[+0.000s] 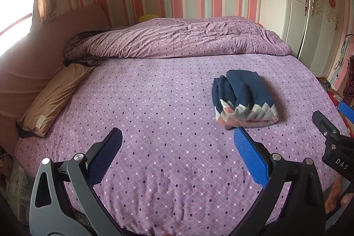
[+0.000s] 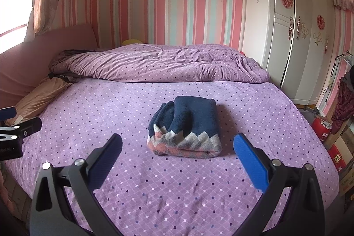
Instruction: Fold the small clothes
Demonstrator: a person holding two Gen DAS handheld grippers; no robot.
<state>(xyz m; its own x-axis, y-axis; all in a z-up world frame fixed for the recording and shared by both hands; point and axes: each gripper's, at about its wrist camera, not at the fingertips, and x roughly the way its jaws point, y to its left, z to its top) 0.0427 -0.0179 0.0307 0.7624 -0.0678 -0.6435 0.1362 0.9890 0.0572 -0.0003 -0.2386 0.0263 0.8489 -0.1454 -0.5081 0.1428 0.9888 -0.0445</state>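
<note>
A folded knit garment (image 1: 244,100), navy with a pink and grey zigzag band, lies on the purple dotted bedsheet (image 1: 154,125). In the right wrist view it (image 2: 188,128) sits straight ahead. My left gripper (image 1: 178,136) is open and empty, above the sheet, with the garment ahead to its right. My right gripper (image 2: 178,142) is open and empty, just in front of the garment and apart from it. The right gripper also shows at the right edge of the left wrist view (image 1: 331,125). The left gripper's tip shows at the left edge of the right wrist view (image 2: 13,125).
A rumpled purple quilt (image 2: 159,63) lies across the far side of the bed. A tan pillow (image 1: 53,101) rests at the left by the pink headboard (image 1: 33,63). White wardrobes (image 2: 287,25) stand at the right. A red cylinder (image 2: 322,125) and boxes stand on the floor at right.
</note>
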